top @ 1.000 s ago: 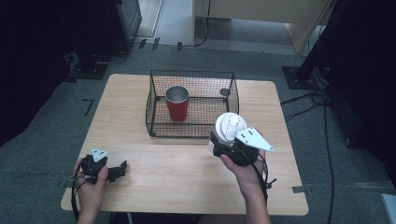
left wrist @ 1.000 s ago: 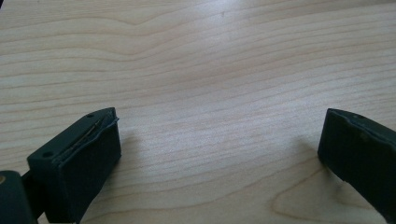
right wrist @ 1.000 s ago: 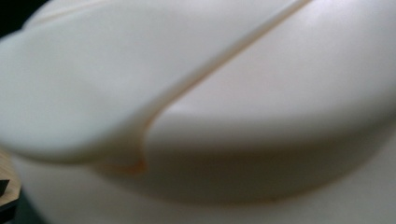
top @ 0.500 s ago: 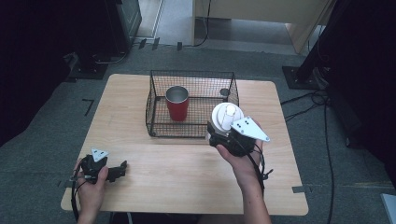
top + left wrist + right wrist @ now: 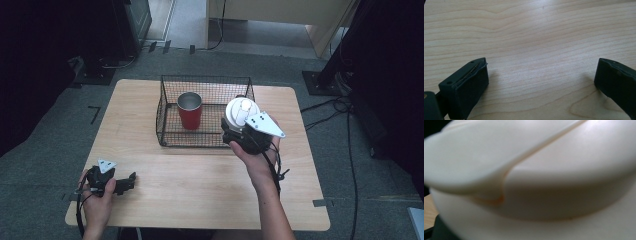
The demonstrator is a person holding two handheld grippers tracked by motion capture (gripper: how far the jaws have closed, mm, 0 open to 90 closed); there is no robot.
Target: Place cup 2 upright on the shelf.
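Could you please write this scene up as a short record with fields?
Setting: wooden table with a black wire basket at its far side
In the basket: red cup, upright, with a silvery inside
Right gripper: shut on a white lidded container, held at the basket's near right corner
Container close up: smooth white body with an overhanging lid, blurred
Left gripper: open, nothing between its jaws, low over bare wood at the table's near left
Next step, likely: container goes into the basket

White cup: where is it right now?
High view: the white cup is held in the right gripper, above the wire basket's right front corner, right of the red cup.
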